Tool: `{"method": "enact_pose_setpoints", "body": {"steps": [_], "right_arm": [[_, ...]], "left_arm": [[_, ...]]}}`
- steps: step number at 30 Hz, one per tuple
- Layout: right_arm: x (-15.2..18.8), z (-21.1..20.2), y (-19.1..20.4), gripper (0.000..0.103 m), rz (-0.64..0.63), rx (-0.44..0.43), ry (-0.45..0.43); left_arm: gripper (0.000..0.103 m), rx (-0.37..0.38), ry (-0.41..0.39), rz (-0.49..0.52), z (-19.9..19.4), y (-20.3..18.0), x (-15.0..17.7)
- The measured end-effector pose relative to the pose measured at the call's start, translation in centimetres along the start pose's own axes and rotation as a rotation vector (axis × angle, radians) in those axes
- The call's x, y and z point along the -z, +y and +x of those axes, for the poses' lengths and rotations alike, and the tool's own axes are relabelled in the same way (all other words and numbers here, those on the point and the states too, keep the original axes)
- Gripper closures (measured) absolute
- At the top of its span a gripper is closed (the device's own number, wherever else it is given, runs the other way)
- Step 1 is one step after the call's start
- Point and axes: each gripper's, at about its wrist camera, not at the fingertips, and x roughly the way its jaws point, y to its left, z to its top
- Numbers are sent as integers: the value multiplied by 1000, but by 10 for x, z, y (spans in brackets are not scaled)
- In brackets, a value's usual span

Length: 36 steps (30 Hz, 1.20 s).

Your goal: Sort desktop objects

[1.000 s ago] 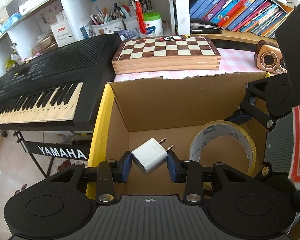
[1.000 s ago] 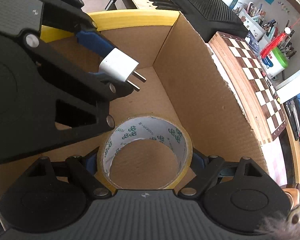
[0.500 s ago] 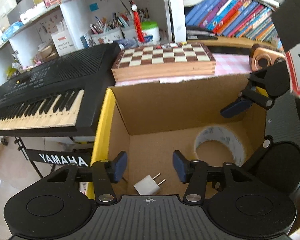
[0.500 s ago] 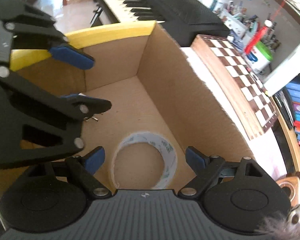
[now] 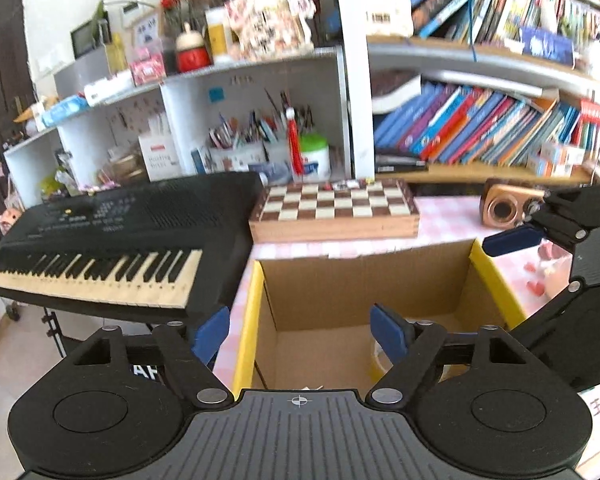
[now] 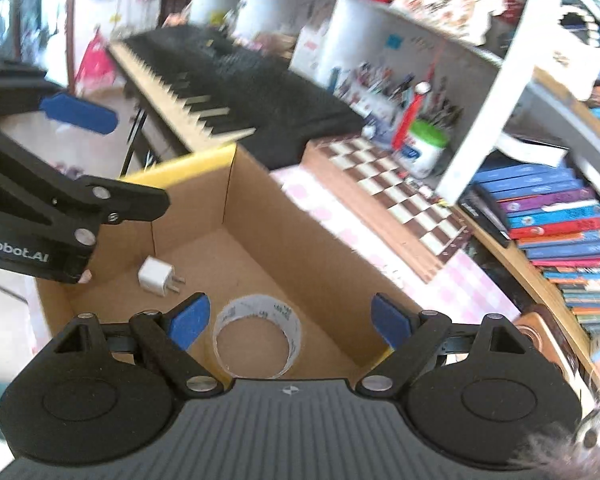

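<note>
A cardboard box (image 6: 300, 252) with a yellow rim stands open below both grippers. On its floor lie a white plug charger (image 6: 156, 276) and a roll of clear tape (image 6: 256, 306), apart from each other. My right gripper (image 6: 289, 320) is open above the tape and holds nothing. My left gripper (image 5: 300, 334) hangs over the box (image 5: 360, 280), its jaws opening with nothing between them. It also shows at the left of the right wrist view as the left gripper (image 6: 136, 160), above the charger. The right gripper's blue pad (image 5: 512, 240) shows above the box's right rim.
A black keyboard (image 5: 100, 240) on a stand is left of the box. A wooden chessboard case (image 5: 332, 208) and a small wooden speaker (image 5: 504, 210) sit behind it on a pink checked cloth. Shelves with pen pots and books (image 5: 480, 128) fill the back.
My left gripper opened and dropped the charger onto the box floor. The right gripper left the tape lying there. Both grippers rose out of the box and tilted up.
</note>
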Motion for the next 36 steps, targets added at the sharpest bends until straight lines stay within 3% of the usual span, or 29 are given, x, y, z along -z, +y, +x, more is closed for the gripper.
{"method": "enact_pose_setpoints", "body": {"steps": [7,20,29,36], "right_arm": [[13,-53,4,15,107,83,-135],[64,-157,17,15,325,247,-318],[109,-203,41,15,407,348,-370],[147,-221,62,15,499,365,-327]], "left_arm": [[14,-20,-75,-59,-43,6,10],[13,-41,-167,-111,-121,8,39],[9,-60,-187,-136,-161,-9,72],[9,-78,-176,-170,-185,-13,99]]}}
